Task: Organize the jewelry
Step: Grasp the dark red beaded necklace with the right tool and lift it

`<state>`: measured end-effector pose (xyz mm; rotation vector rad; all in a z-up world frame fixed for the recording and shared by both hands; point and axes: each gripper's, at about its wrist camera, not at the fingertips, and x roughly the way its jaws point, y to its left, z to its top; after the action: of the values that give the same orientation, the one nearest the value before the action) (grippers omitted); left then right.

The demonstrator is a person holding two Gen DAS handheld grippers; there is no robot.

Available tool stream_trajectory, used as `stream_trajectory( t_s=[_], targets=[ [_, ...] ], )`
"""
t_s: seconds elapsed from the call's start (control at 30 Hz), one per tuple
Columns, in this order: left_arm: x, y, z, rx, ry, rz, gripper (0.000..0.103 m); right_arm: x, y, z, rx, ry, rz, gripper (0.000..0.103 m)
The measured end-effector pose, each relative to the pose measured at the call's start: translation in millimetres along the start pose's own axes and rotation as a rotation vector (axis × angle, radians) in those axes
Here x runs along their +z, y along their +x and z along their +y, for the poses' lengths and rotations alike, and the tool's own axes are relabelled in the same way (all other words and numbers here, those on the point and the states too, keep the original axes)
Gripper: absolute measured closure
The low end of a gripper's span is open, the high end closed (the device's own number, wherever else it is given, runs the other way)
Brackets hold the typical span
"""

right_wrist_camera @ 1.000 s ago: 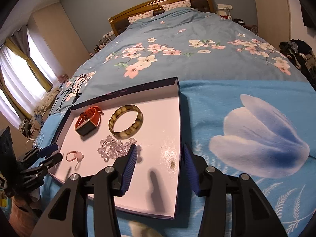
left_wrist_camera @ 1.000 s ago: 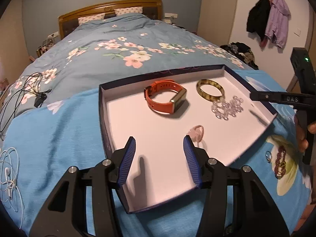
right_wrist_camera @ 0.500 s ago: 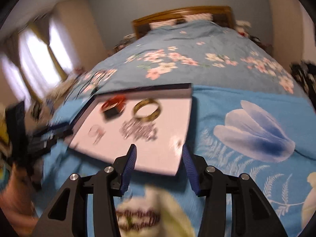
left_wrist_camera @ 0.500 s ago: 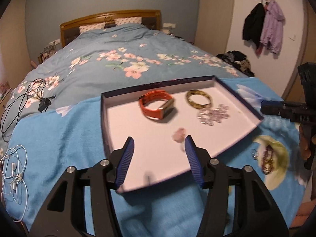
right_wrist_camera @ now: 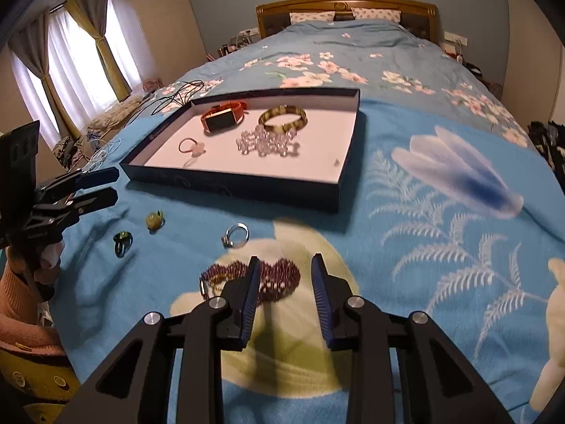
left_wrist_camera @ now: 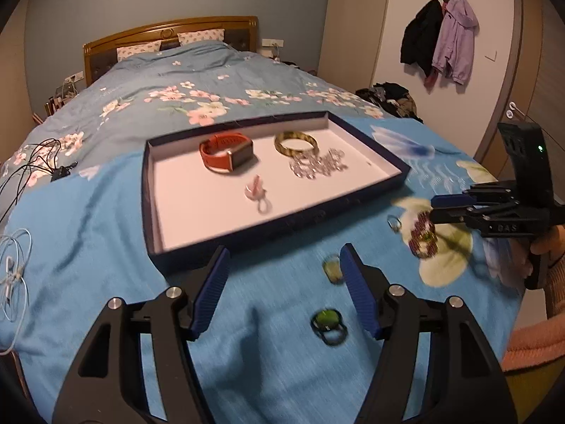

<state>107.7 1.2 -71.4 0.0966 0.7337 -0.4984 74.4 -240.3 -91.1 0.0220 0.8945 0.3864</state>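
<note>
Left claw point(left_wrist_camera: 285, 282) opening, nothing between jaws; dark green ring point(left_wrist_camera: 326, 319) on bed blanket just below gap, yellow-green ring point(left_wrist_camera: 333, 269) beside right finger. Right claw point(right_wrist_camera: 286, 288) closing, narrow gap, empty; purple bead bracelet point(right_wrist_camera: 279, 277) lies just ahead, partly behind left finger. Silver ring point(right_wrist_camera: 236, 235) further ahead-left. Beyond: tray point(right_wrist_camera: 233, 180) holding orange watch point(right_wrist_camera: 222, 118), bangle point(right_wrist_camera: 282, 117), clear beads point(right_wrist_camera: 266, 143), pink ring point(right_wrist_camera: 192, 146).

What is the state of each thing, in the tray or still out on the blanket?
Tray: open.
Orange watch: in tray.
Bangle: in tray.
Beaded bracelet: on blanket.
Silver ring: on blanket.
Left gripper: opening, empty.
Right gripper: closing, empty.
</note>
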Motion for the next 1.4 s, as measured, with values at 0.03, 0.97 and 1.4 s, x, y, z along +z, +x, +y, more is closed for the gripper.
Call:
stream_trajectory(
  t_s=[0.03, 0.97, 1.4],
  targets=[
    [-2, 0, -2, -0.003, 0.003, 0.004, 0.039, 0, 1, 1, 0.000, 0.000, 0.004, 0.074],
    [-33, -8, -14, -0.031, 0.014, 0.060, 0.034, 10, -46, 49, 0.106, -0.067, -0.163, 0.097],
    [-36, 6, -20, -0.053, 0.036, 0.114, 0.057, 13, -45, 56, 0.144, -0.051, -0.183, 0.097]
  ],
)
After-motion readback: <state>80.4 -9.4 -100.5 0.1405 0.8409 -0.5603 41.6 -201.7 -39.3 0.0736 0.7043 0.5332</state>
